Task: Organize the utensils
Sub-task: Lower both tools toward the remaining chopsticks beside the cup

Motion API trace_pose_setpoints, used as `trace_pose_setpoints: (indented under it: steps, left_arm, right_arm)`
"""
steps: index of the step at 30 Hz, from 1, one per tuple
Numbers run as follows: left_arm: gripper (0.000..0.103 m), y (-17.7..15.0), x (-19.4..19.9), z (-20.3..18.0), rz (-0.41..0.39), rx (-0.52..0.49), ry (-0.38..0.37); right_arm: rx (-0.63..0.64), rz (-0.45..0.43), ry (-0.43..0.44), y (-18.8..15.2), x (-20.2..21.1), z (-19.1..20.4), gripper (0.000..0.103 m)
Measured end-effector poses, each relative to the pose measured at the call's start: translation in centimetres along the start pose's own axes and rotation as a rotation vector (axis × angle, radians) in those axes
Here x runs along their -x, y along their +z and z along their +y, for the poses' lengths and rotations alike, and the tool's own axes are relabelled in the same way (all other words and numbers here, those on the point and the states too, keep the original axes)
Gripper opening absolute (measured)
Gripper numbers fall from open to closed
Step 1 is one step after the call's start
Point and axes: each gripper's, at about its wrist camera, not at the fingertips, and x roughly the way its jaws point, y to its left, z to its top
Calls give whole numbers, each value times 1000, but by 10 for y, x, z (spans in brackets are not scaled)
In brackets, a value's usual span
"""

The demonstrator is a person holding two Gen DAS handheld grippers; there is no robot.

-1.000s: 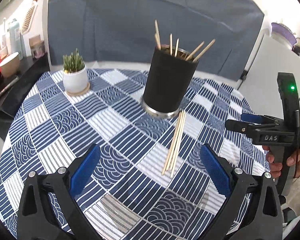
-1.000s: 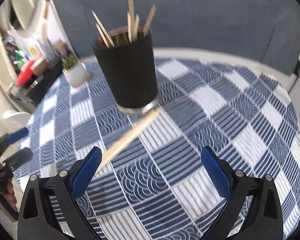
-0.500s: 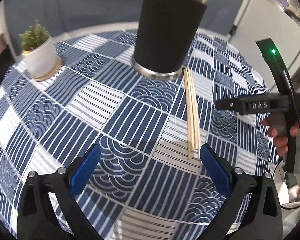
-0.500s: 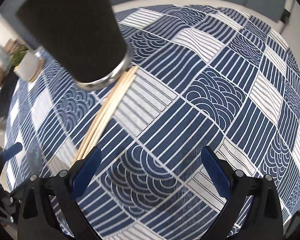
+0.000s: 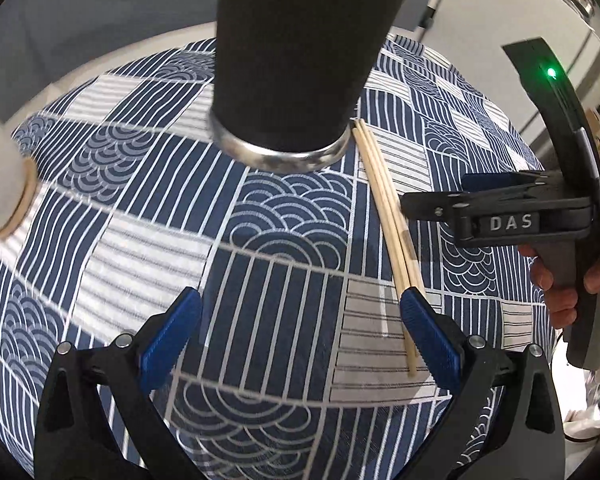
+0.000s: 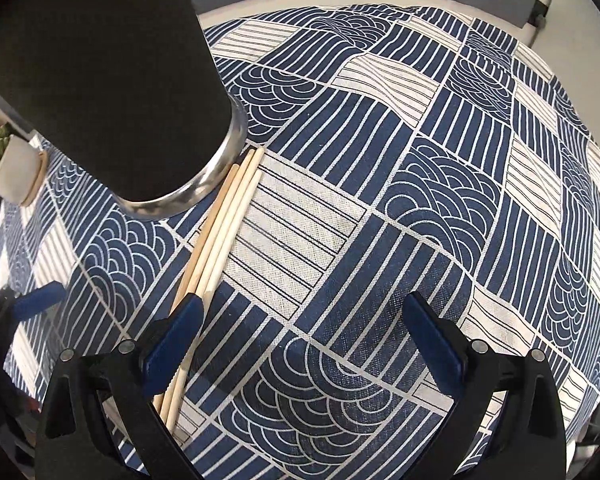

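A bundle of wooden chopsticks [image 5: 384, 208] lies flat on the blue patterned tablecloth [image 5: 112, 240], its far ends touching the base of a tall black holder cup [image 5: 292, 60]. The cup's top is cut off in both views. My left gripper [image 5: 298, 308] is open low over the cloth, with its right fingertip over the chopsticks' near part. In the right wrist view the same chopsticks [image 6: 220, 236] run under the left fingertip of my open right gripper [image 6: 302, 308], beside the cup [image 6: 100, 80]. Nothing sits between either pair of fingers.
A small white plant pot [image 5: 0, 184] stands at the left of the table, also visible as the pot [image 6: 18, 172] behind the cup. A person's hand [image 5: 556, 292] holds the right gripper [image 5: 440, 196] at the table's right edge. The left gripper [image 6: 32, 300] shows at the far left.
Both grippers have dropped lower and moved in toward the cup and the chopsticks. The cup now fills the top of each view. The chopsticks have not moved.
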Motion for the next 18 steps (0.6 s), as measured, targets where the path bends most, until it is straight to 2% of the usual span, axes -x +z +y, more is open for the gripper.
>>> trace_pose_setpoints:
  steps: [8, 11, 13, 16, 18]
  left_arm:
    - [97, 5, -7, -5, 1, -70, 13]
    - [97, 7, -9, -7, 5, -57, 18]
    - [97, 8, -9, -6, 6, -34, 12]
    - [97, 10, -10, -6, 6, -7, 20]
    - [97, 11, -13, -11, 12, -23, 23]
  right_arm:
    - [-57, 28, -33, 5, 1, 8, 95]
    - [-80, 40, -44, 6, 1, 5, 95]
    - [-67, 53, -88, 5, -3, 5, 95]
    - [-68, 45, -88, 4, -6, 7, 96]
    - [-65, 54, -83, 5, -9, 9, 97]
